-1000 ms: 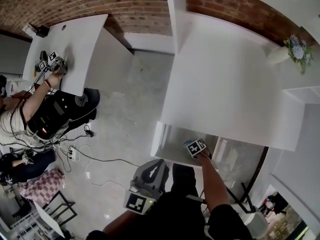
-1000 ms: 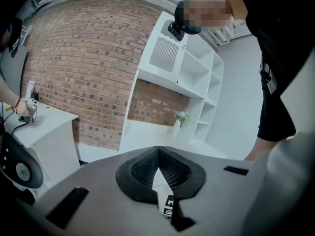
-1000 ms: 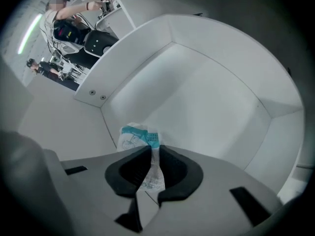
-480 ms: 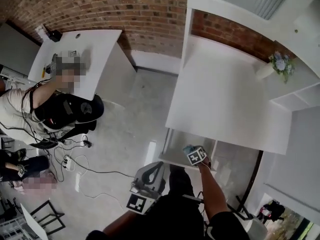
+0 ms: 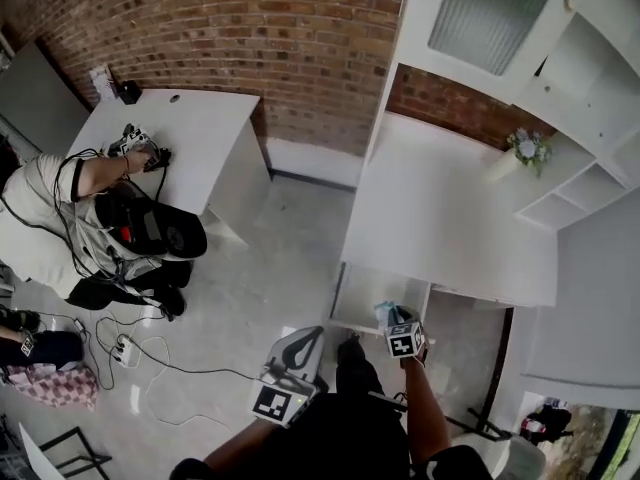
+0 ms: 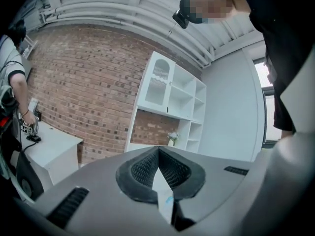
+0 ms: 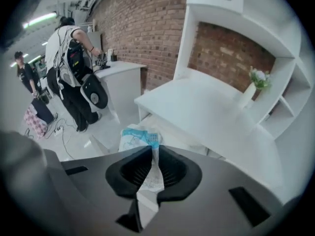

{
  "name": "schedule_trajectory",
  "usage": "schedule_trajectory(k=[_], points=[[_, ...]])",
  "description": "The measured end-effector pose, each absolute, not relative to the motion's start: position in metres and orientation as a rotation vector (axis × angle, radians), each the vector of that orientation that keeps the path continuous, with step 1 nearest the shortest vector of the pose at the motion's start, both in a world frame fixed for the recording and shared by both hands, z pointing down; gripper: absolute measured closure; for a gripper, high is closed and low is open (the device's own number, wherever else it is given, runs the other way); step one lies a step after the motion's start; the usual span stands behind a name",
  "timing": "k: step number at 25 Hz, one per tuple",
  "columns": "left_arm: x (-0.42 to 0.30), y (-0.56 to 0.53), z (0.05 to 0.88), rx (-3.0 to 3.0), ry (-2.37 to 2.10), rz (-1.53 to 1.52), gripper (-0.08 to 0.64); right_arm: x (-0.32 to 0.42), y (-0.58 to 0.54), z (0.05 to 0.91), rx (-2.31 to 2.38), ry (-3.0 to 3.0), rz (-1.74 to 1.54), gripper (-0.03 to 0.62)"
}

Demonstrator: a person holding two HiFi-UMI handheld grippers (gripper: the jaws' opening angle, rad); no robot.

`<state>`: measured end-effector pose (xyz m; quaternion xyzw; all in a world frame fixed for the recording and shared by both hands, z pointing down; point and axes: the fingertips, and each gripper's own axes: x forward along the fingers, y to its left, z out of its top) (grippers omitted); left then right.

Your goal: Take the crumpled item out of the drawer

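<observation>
The right gripper's (image 7: 152, 149) jaws have just been closing and now pinch the crumpled item (image 7: 140, 139), a white and blue wrapper. Part of it is squeezed between the ribbed pads and the rest bunches out past the tips. In the head view this gripper (image 5: 390, 320) points down and away, and the crumpled item (image 5: 384, 312) shows at the near edge of the open drawer (image 5: 358, 293), not lying in it. The left gripper's (image 6: 158, 150) jaws are closed together with nothing between them. It is held level at the near left (image 5: 305, 343), apart from the drawer. The drawer sits under the front of a white desk (image 5: 450, 208), which has a vase of flowers (image 5: 525, 148) at its far right corner beside white shelves (image 5: 560, 68). A brick wall (image 5: 250, 28) runs along the far side. At the far left a person (image 5: 60, 218) leans over a white table (image 5: 190, 133).
</observation>
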<state>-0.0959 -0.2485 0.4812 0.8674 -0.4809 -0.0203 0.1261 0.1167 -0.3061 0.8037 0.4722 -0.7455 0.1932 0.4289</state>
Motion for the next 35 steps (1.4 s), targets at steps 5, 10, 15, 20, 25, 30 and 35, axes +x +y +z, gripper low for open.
schedule_trajectory(k=[5,10,15,20,25,30,35], points=[[-0.11,-0.219,0.477,2.578,-1.331,-0.08,0.543,0.104,-0.276,0.721,1.412,-1.959,0.502,0.535],[-0.103,-0.202,0.477,2.627,-1.265,-0.085,0.543,0.103,-0.25,0.654,1.572,-2.037,0.481,0.535],[-0.09,-0.193,0.475,2.625,-1.254,-0.091,0.543,0.105,-0.229,0.604,1.672,-2.126,0.46,0.535],[-0.076,-0.191,0.471,2.624,-1.259,-0.079,0.543,0.11,-0.217,0.555,1.725,-2.21,0.369,0.535],[-0.057,-0.182,0.47,2.63,-1.259,-0.054,0.543,0.118,-0.194,0.512,1.764,-2.303,0.327,0.535],[-0.043,-0.177,0.476,2.626,-1.289,-0.011,0.543,0.131,-0.179,0.488,1.775,-2.384,0.328,0.535],[-0.037,-0.172,0.477,2.604,-1.317,-0.008,0.542,0.138,-0.176,0.483,1.774,-2.418,0.313,0.535]])
